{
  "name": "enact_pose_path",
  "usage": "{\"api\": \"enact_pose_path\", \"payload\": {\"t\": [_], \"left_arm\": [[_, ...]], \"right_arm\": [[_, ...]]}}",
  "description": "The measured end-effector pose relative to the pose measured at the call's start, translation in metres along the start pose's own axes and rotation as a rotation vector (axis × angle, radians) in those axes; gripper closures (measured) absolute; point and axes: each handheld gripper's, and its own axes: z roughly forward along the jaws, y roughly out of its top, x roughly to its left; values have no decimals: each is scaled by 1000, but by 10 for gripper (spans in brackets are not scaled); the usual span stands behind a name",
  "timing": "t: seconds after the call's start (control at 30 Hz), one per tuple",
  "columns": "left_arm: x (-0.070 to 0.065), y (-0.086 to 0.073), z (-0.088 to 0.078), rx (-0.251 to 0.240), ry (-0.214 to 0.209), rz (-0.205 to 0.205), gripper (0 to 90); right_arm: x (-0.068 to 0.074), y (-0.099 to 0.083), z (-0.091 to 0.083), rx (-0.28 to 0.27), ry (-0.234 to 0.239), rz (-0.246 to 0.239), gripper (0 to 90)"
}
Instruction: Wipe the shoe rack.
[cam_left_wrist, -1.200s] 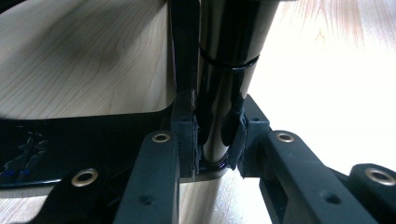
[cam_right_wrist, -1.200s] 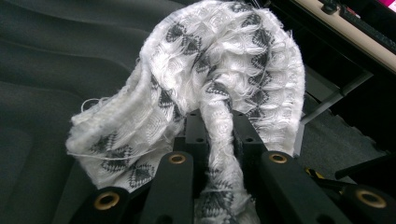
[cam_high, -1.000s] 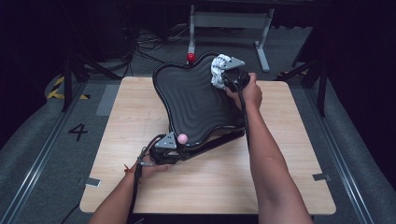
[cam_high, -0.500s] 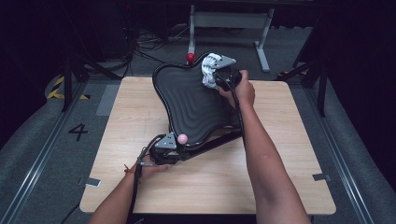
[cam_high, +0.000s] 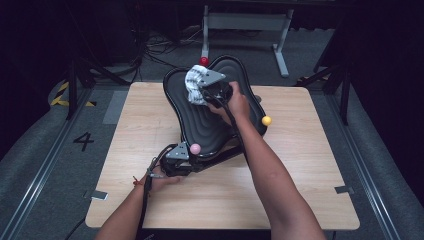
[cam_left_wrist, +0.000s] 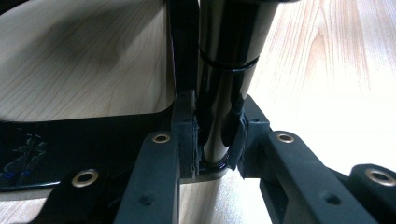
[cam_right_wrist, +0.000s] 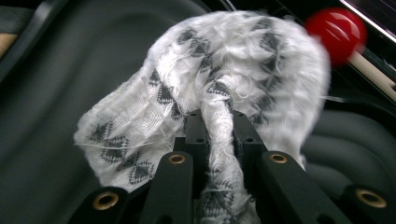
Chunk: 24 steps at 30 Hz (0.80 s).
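Black ribbed tray, wavy in outline, lies tilted on the wooden table with its far end over the table's back edge; right gripper is over the tray's far part, jaws closed tight on a white cloth with grey pattern, a pinched fold running between the pads while the rest bunches ahead of the jaws; cloth rests against the ribbed surface, near a red ball at the tray's far rim; pink ball sits at the near rim and yellow ball at the right rim; left gripper is at the tray's near end, just beside the pink ball, jaws clamped on a glossy black post under the tray; left hand rests on the table
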Motion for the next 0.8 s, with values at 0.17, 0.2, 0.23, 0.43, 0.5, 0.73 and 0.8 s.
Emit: {"api": "enact_pose_path", "payload": {"t": [0.17,0.2,0.23,0.43,0.5,0.73,0.8], "left_arm": [[0,0,0,-1,1,-2,742],[0,0,0,-1,1,-3,742],[0,0,0,0,2,0,742],[0,0,0,1,2,-1,742],[0,0,0,5,2,-3,742],[1,0,0,3,1,-11,741],[1,0,0,3,0,-11,742]], "right_arm": [[21,14,5,-22,33,-45,803],[24,17,6,-22,31,-55,803],[26,18,6,-26,37,-60,803],[27,16,3,-15,51,-66,803],[25,12,2,-13,50,-70,803],[-3,-9,-6,37,-21,-43,803],[-13,-17,-8,43,-43,-13,803]]}}
